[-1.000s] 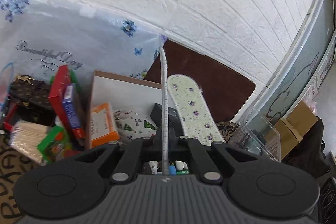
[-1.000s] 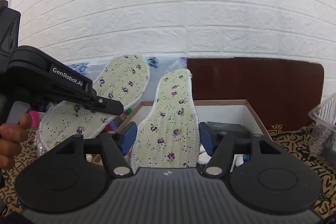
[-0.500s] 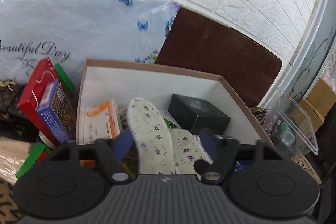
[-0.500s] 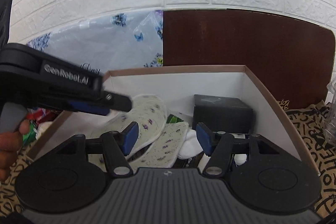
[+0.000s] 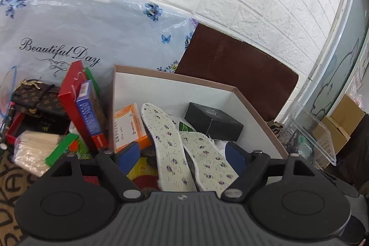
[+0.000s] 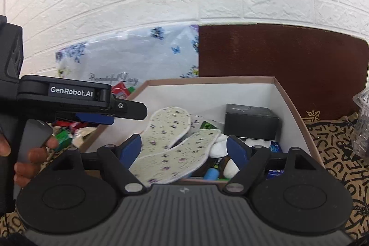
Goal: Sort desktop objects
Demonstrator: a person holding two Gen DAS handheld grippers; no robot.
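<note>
Two insoles (image 5: 169, 137) (image 6: 170, 128) in box (image 5: 166, 89) (image 6: 286, 107) | one black case (image 5: 214, 121) | left gripper (image 5: 182, 153), right gripper (image 6: 183, 149): both spread, empty

2 insoles (image 5: 166, 130) (image 5: 207, 163) lie side by side in the box (image 5: 258, 112), overlapping. A small carton (image 5: 129, 123) stands left of them, a small case (image 5: 214, 123) right, behind. A clear container (image 5: 316, 130) sits right of the box.
</note>
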